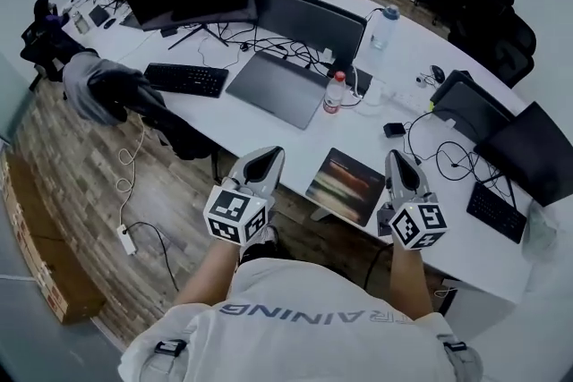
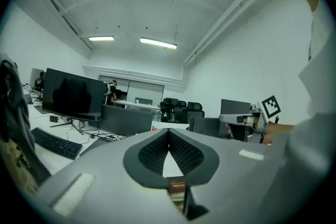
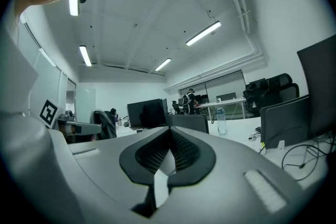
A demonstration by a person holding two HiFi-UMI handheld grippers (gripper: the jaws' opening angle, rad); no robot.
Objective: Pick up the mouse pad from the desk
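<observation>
The mouse pad [image 1: 346, 185], a dark rectangle with coloured streaks, lies flat near the front edge of the white desk [image 1: 295, 143]. My left gripper [image 1: 266, 160] hovers just left of the pad, over the desk's edge, shut with nothing in it. To the pad's right my right gripper [image 1: 399, 158] is held over the desk, also shut and empty. Both point level across the desk. In the left gripper view the jaws [image 2: 169, 131] meet at their tips, and the right gripper [image 2: 239, 119] shows off to the side. The right gripper view shows its jaws [image 3: 169, 130] together. The pad is hidden in both gripper views.
Behind the pad stand a red-capped bottle [image 1: 333, 93], a large dark desk mat [image 1: 277, 89], a keyboard [image 1: 187, 79] and monitors [image 1: 309, 21]. Cables and a small black box [image 1: 394, 130] lie to the right. A chair draped with a jacket [image 1: 116, 94] stands left; a power strip [image 1: 127, 239] lies on the floor.
</observation>
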